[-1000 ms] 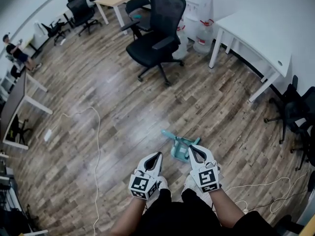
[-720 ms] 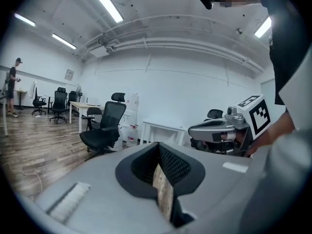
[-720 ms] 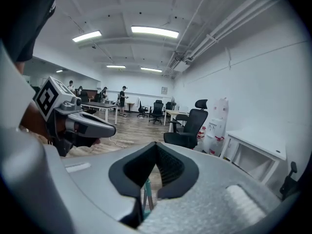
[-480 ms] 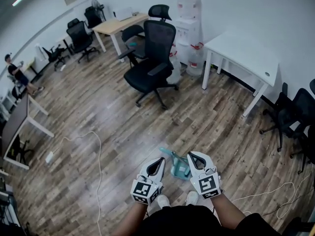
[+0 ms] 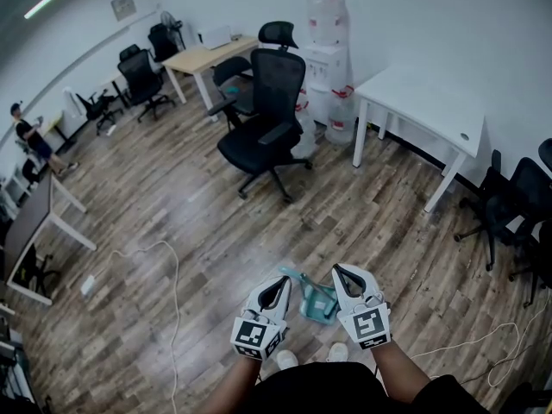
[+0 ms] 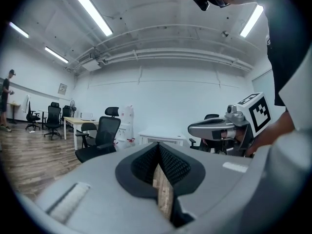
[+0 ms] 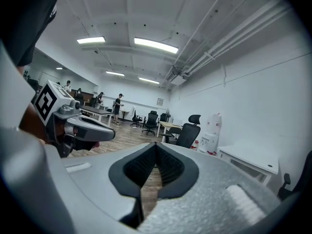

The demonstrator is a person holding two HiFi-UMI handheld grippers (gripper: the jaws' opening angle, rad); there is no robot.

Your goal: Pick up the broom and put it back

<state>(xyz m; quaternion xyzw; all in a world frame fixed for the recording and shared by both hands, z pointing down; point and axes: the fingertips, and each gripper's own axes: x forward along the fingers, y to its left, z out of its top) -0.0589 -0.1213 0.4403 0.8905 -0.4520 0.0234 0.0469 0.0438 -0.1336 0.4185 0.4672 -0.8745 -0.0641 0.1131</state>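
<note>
Left gripper (image 5: pixel 282 279) and right gripper (image 5: pixel 337 270) have jaws together

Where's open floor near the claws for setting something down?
Bare floor: the wide stretch between the black office chair and the white cable, ahead-left of the left claw. Crowded: the teal tool between it and the right claw; the white table and chairs on the right.

Floor (image 5: pixel 172 192) wood-grain planks, slight sheen; chair (image 5: pixel 278 84) back black mesh; left tongs (image 6: pixel 158 147) matt grey plastic.
</note>
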